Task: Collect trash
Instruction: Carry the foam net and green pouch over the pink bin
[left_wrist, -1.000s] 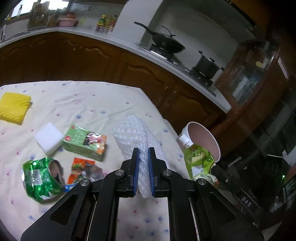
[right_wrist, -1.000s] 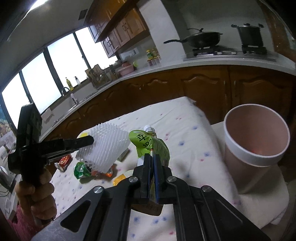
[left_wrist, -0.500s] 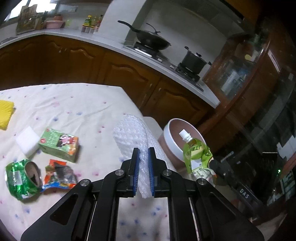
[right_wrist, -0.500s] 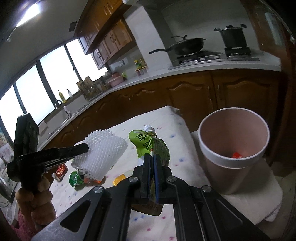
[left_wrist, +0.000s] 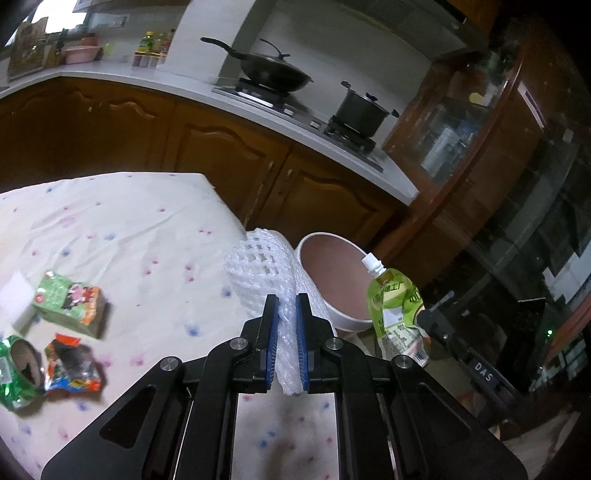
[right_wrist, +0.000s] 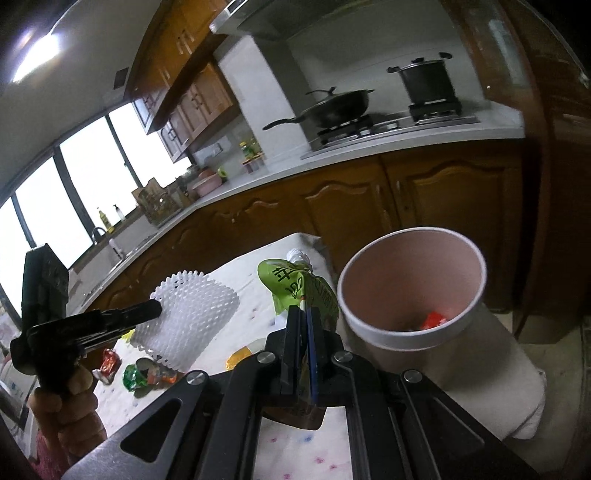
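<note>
Both tools are loaded and poised near the bin. The left tool (left_wrist: 283, 343) is clenching a white foam-mesh fruit sleeve (left_wrist: 266, 266), its blue pads pinching the sleeve's lower edge while the rest is standing up and forward of the jaws. The right tool (right_wrist: 303, 350) is gripping a green spouted drink pouch (right_wrist: 299, 291) by its lower part, white cap uppermost. The target, a round white bin with a pinkish lining (right_wrist: 412, 291), is sitting off the corner of the worktop with the dotted pale cloth (left_wrist: 122, 236), on a lower pale covered surface, and is already holding a scrap of orange-red wrapper (right_wrist: 434, 319).

Still lying on the cloth: a green juice carton (left_wrist: 68, 308), a crushed green can (left_wrist: 16, 369), a crumpled orange snack wrapper (left_wrist: 72, 363).

Risks, as judged from here:
- The sleeve is very light and wide; if released before it is over the mouth, it is likely to catch the rim and tumble onto the floor.
- The pouch is being held low, so it is top-heavy and could swing and strike the rim.
- Both tools are converging on one opening, so they could collide.
- The bin looks light; a knock could tip it.
</note>
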